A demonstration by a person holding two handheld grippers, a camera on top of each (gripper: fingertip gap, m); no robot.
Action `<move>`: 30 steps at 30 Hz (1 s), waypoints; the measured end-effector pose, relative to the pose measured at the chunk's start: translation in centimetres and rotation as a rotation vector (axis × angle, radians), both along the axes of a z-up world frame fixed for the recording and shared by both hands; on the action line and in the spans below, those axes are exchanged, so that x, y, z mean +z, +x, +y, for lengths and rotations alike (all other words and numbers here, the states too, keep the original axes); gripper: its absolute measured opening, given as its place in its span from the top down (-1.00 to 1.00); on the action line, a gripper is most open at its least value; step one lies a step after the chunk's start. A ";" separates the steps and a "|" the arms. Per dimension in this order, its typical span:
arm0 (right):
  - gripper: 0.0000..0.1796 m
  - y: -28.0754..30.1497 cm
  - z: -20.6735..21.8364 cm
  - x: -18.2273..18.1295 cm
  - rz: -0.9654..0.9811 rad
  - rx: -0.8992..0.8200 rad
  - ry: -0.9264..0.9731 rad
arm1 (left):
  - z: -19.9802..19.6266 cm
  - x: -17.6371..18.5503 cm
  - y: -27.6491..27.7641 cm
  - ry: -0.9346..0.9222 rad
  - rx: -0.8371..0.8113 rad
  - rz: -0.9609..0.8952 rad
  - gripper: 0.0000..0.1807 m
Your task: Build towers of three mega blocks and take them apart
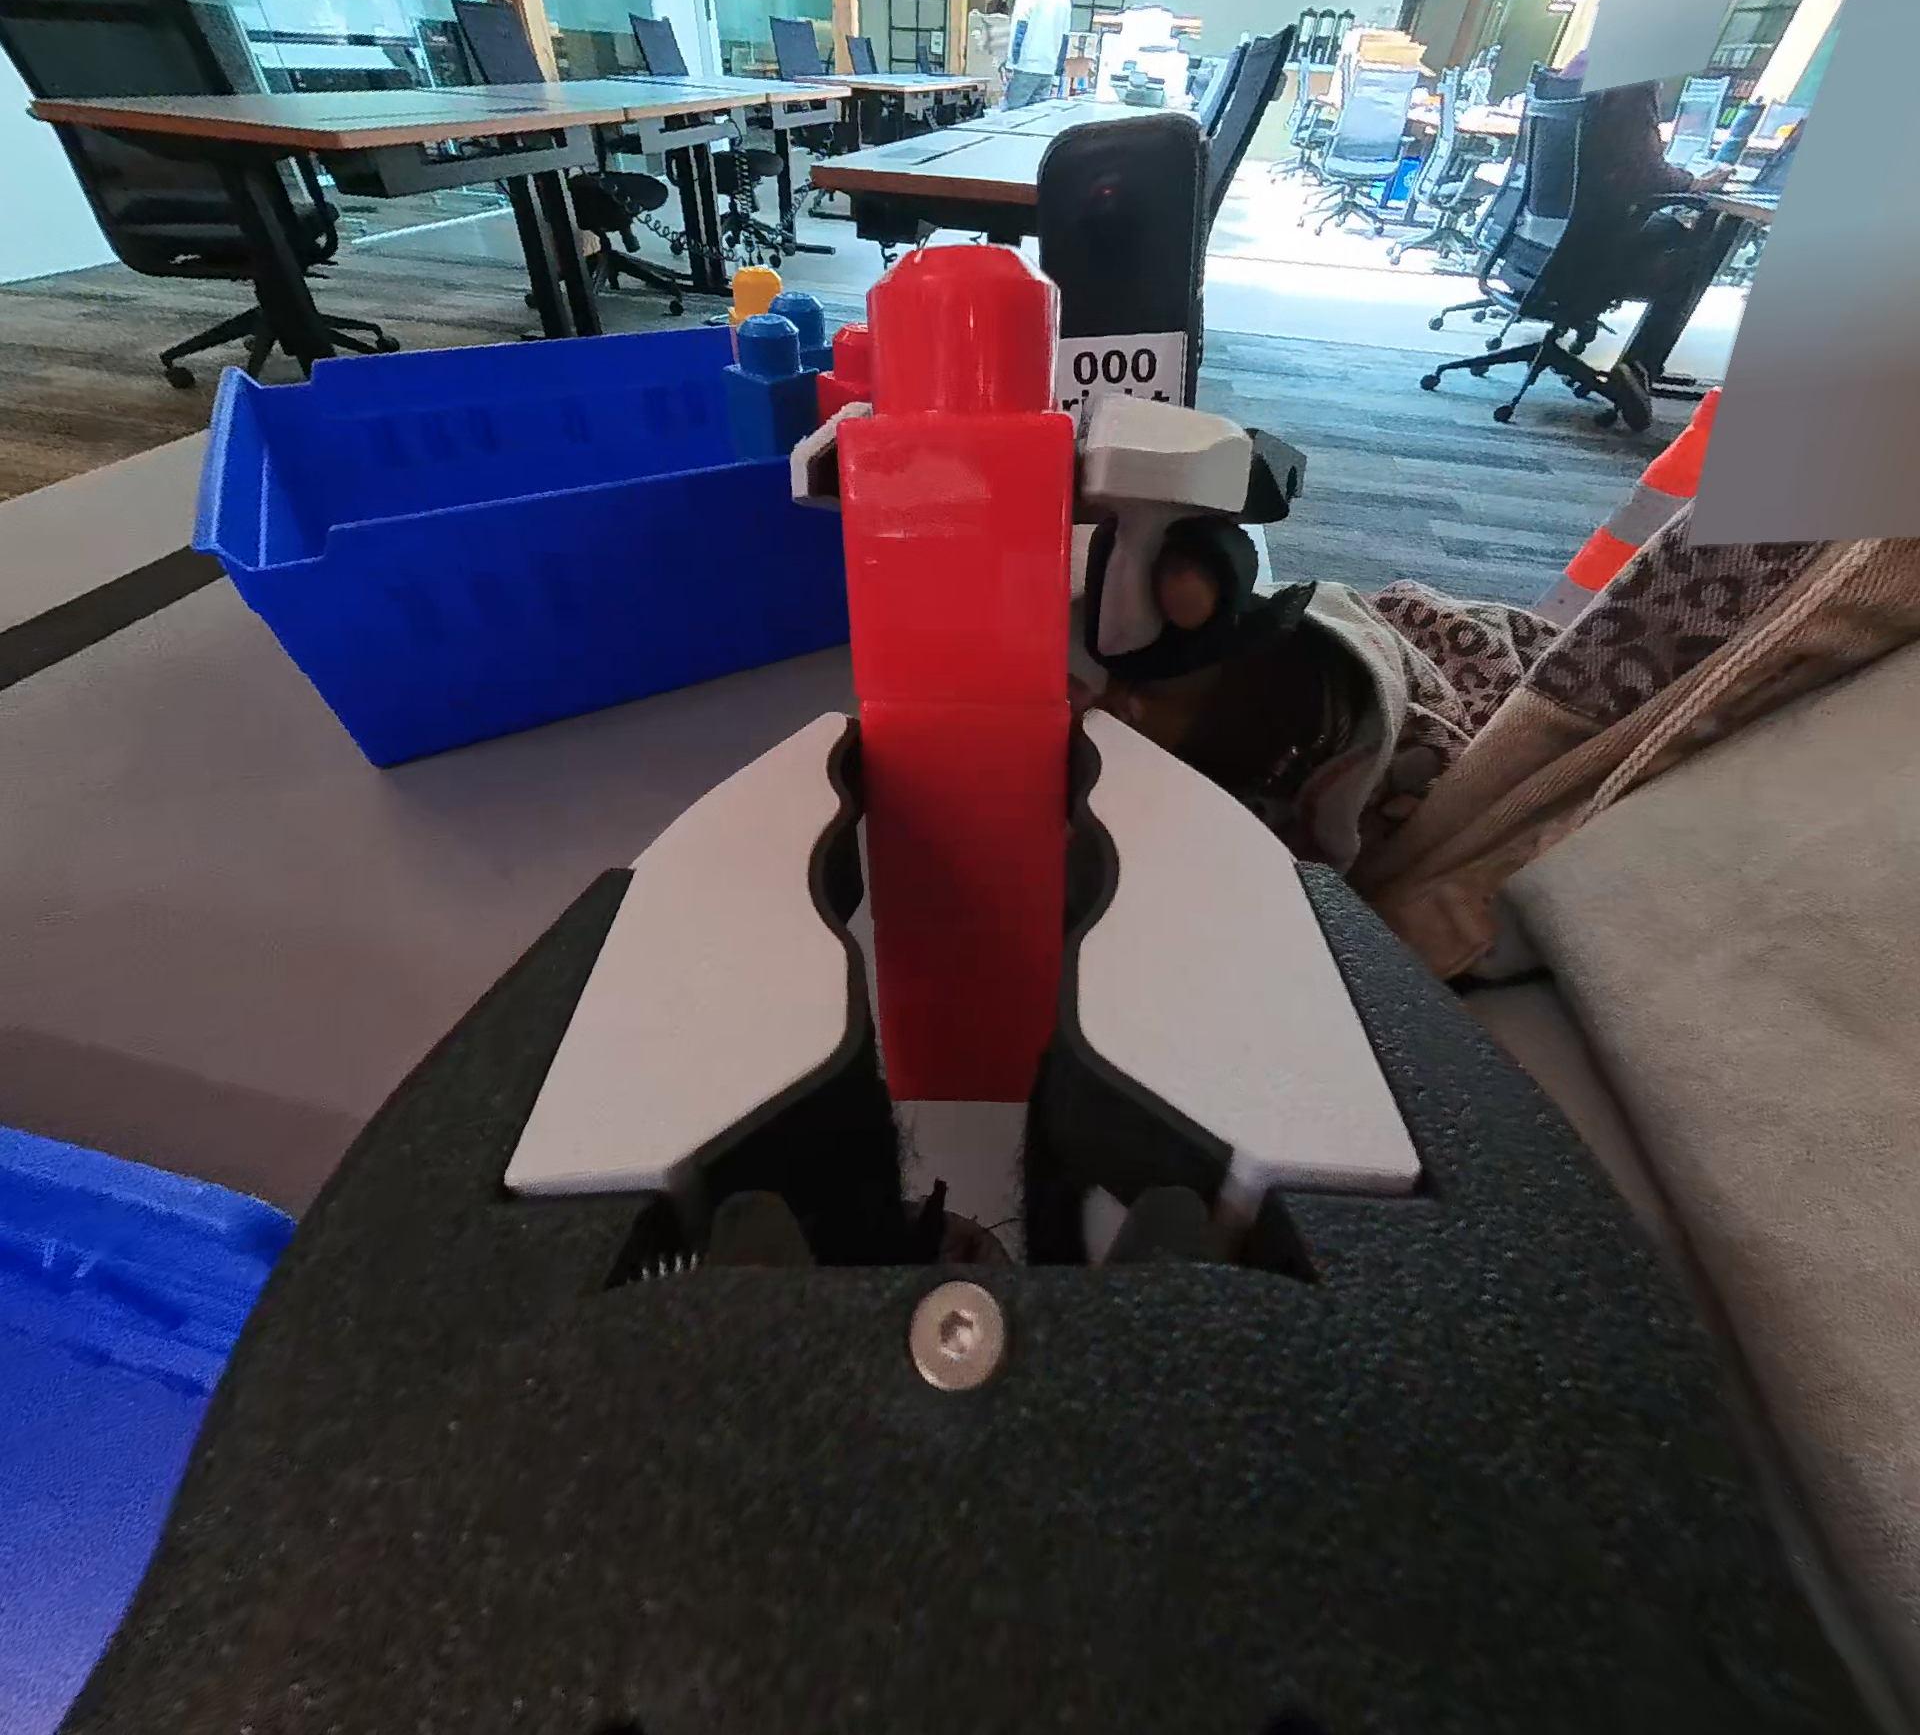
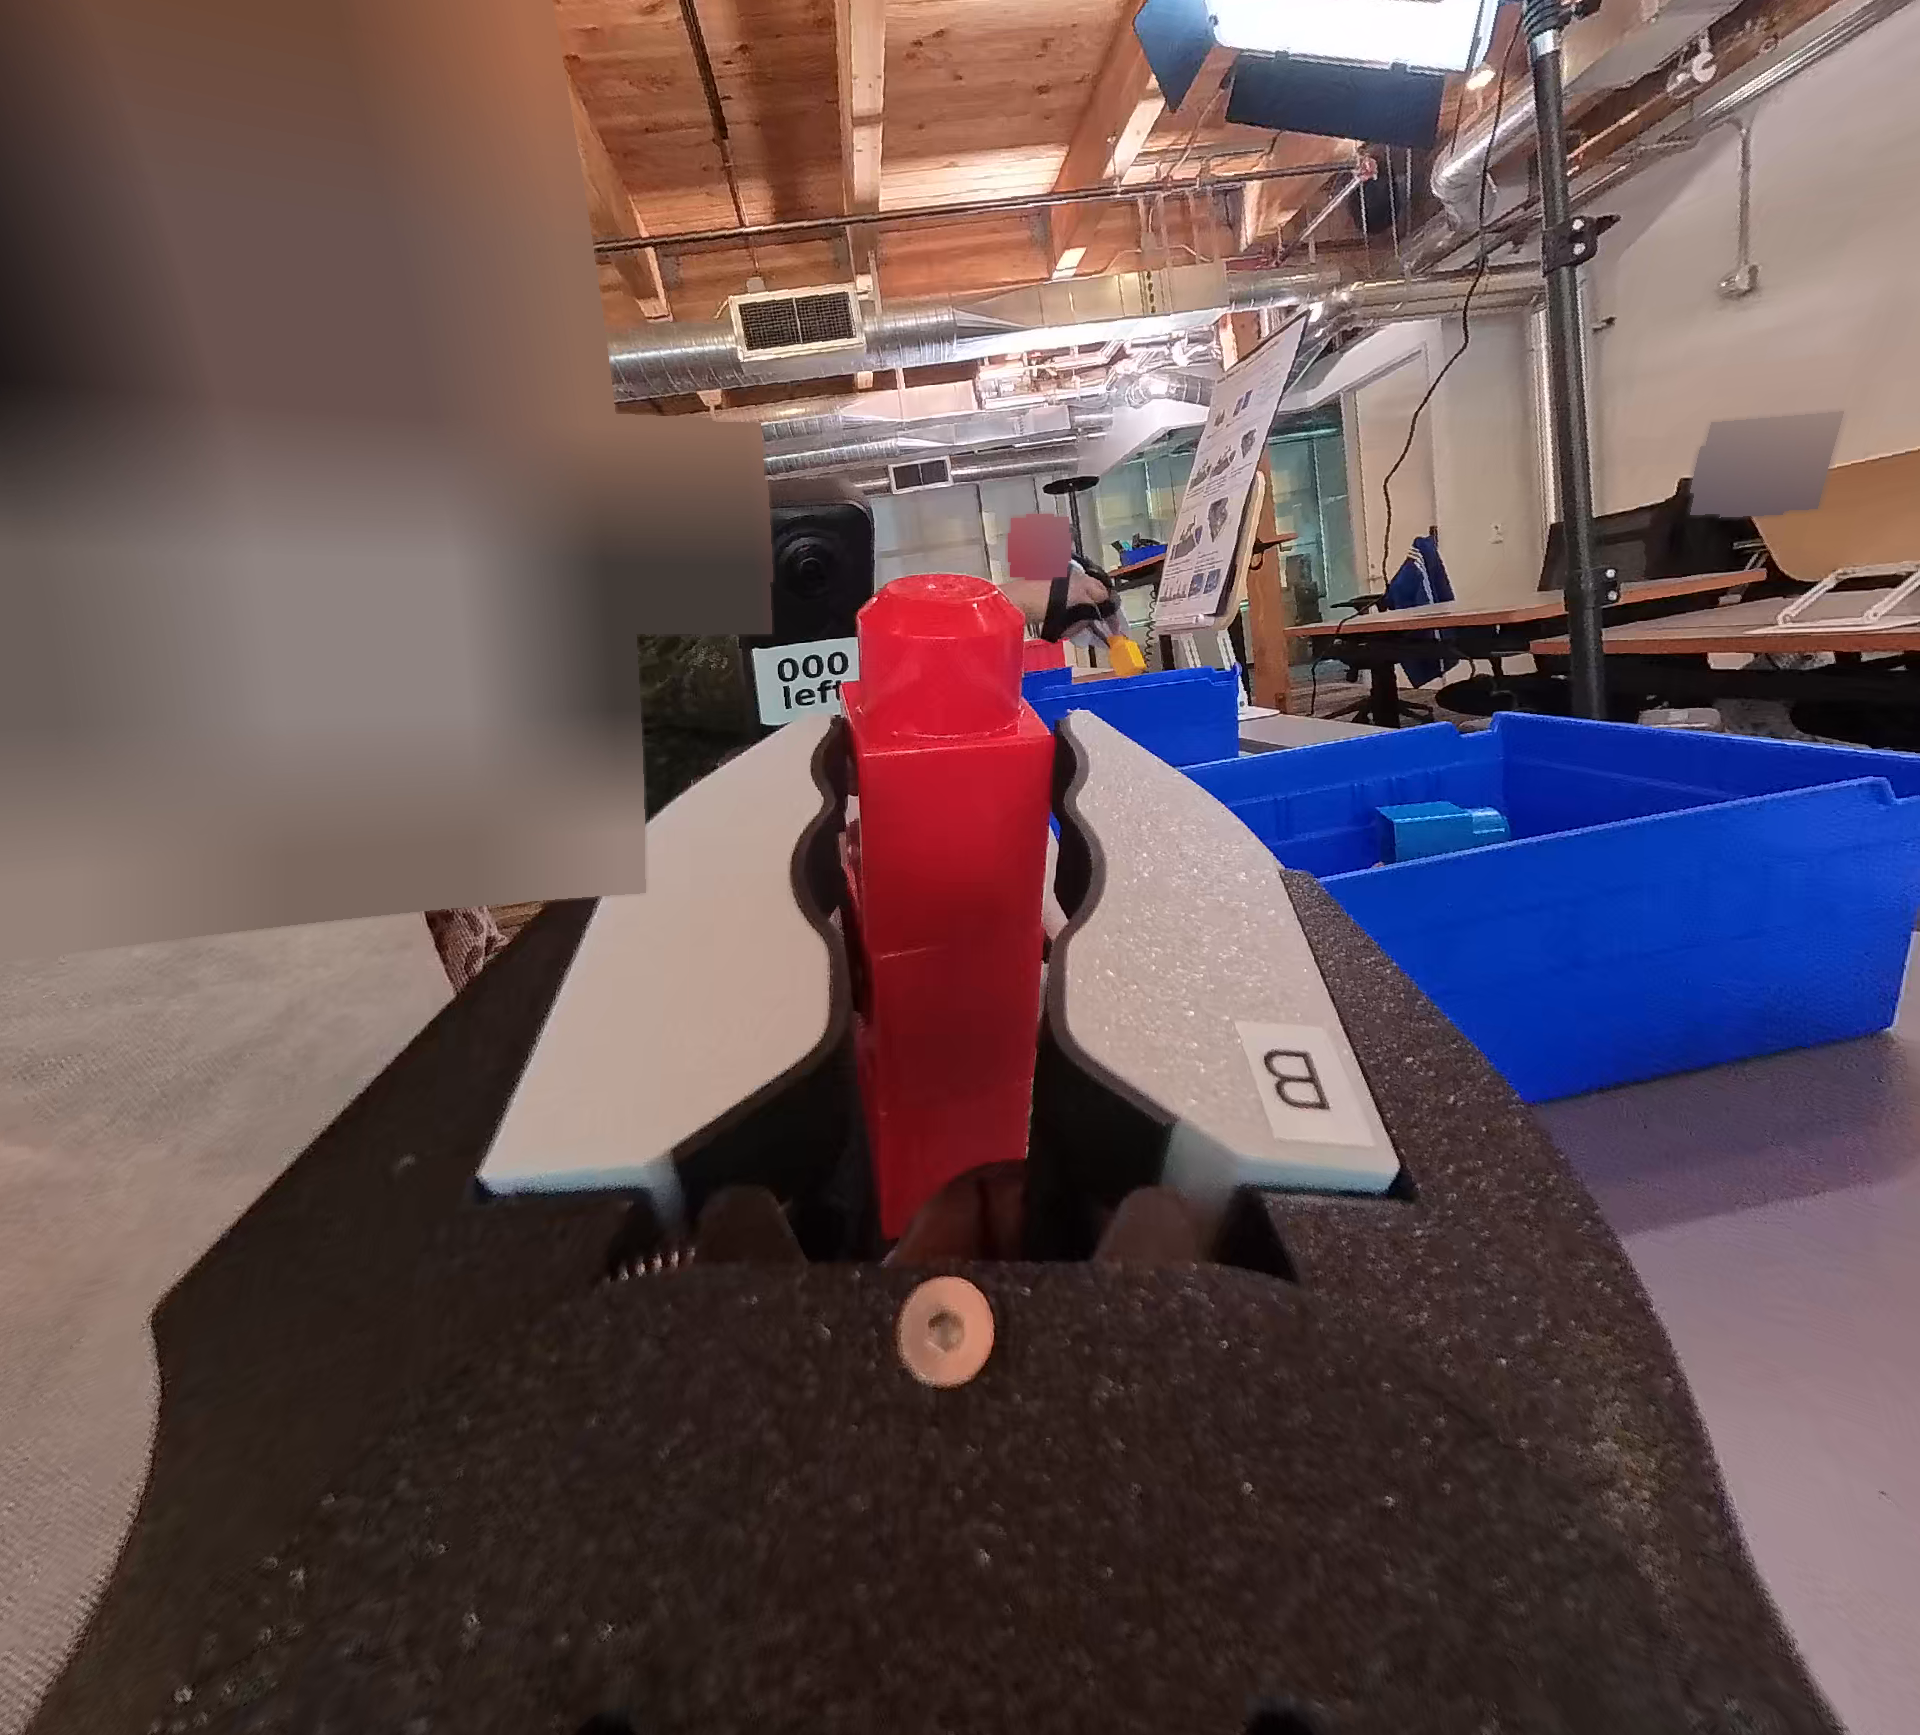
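A red mega block tower is held between both grippers above the grey table (image 1: 208,854). My left gripper (image 1: 961,729) is shut on the lower red block (image 1: 961,906). The upper red block (image 1: 956,542) stands out past its fingertips with its stud at the far end. The right gripper's fingers (image 1: 1164,454) clamp that upper block from the far side. In the right wrist view my right gripper (image 2: 945,729) is shut on the red tower (image 2: 945,854), and the stud (image 2: 935,667) sticks out beyond the tips. Two stacked red blocks show; any further block is hidden.
A blue bin (image 1: 520,563) stands behind left on the table with blue (image 1: 774,376), orange (image 1: 755,293) and red (image 1: 847,366) blocks at its right end. Another blue bin's corner (image 1: 104,1322) is near left. The right wrist view shows a bin (image 2: 1662,937) holding a blue block (image 2: 1439,828). Leopard-print clothing (image 1: 1475,646) is at right. The tips of one gripper are about 5 cm away from the tips of the other.
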State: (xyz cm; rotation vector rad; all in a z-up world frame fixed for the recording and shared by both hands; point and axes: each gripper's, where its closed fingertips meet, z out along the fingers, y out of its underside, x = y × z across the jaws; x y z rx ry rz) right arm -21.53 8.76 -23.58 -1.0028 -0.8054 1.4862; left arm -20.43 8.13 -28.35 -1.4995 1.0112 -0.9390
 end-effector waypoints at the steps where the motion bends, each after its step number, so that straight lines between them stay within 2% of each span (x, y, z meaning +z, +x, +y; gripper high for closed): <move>1: 0.59 0.0 0.0 0.0 -0.003 -0.003 0.003 | 0.1 0.0 0.0 -0.001 0.002 0.001 0.60; 14: 0.59 0.1 -0.4 0.8 -0.034 -0.101 0.158 | 0.4 0.8 0.3 0.046 0.002 -0.021 0.58; 25: 0.59 0.3 -1.3 1.3 -0.017 -0.094 0.174 | -0.1 1.3 0.2 0.101 0.015 -0.012 0.58; 30: 0.59 -0.4 -1.3 2.2 -0.047 -0.090 0.152 | -0.3 2.5 -0.6 0.112 0.020 -0.097 0.58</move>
